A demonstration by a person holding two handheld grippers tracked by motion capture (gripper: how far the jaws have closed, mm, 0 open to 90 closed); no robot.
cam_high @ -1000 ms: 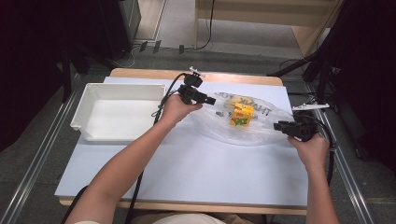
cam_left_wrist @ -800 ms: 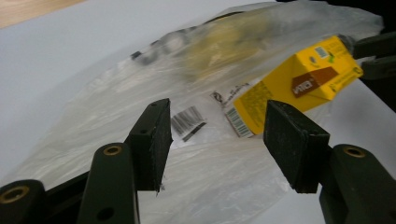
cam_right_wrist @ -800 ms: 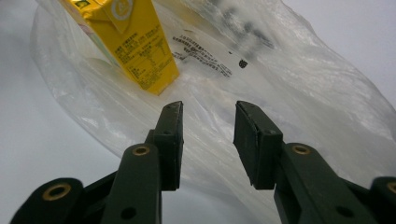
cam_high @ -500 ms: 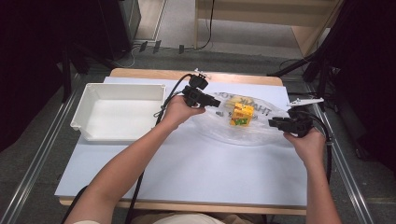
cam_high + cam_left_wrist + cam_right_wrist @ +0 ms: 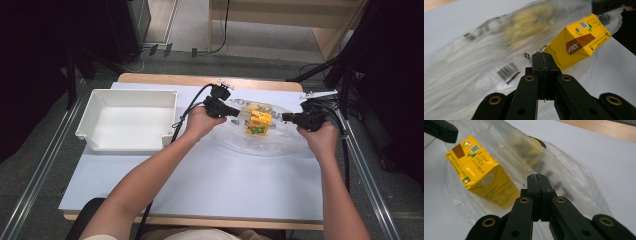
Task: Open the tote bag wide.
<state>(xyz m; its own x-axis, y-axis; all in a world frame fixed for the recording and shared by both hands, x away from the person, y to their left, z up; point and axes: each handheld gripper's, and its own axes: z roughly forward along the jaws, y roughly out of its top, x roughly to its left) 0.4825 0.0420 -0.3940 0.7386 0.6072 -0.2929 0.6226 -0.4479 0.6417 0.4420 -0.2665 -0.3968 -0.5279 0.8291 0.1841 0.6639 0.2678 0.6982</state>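
A clear plastic bag [image 5: 280, 144] with black print lies flat on the white table at back centre. A yellow drink carton [image 5: 258, 123] stands tilted at the bag's middle. My left gripper [image 5: 235, 112] is at the bag's left edge with its jaws pressed together on the film. From the other side, my right gripper [image 5: 286, 118] pinches the bag's right part. In the left gripper view the closed jaws [image 5: 543, 56] point at the carton [image 5: 579, 42] over the wrinkled bag [image 5: 474, 75]. The right gripper view shows my shut jaws [image 5: 539, 177] beside the carton [image 5: 484, 180], with a blurred yellow thing [image 5: 536, 141] inside the bag.
An empty white tray [image 5: 132, 92] stands at the table's left, close to my left forearm. Cables trail from both grippers toward the back edge. Bare white table surface [image 5: 210, 185] stretches in front of the bag.
My right gripper has moved left and slightly back, closer to the carton. The left gripper has shifted only a little at the bag's left edge.
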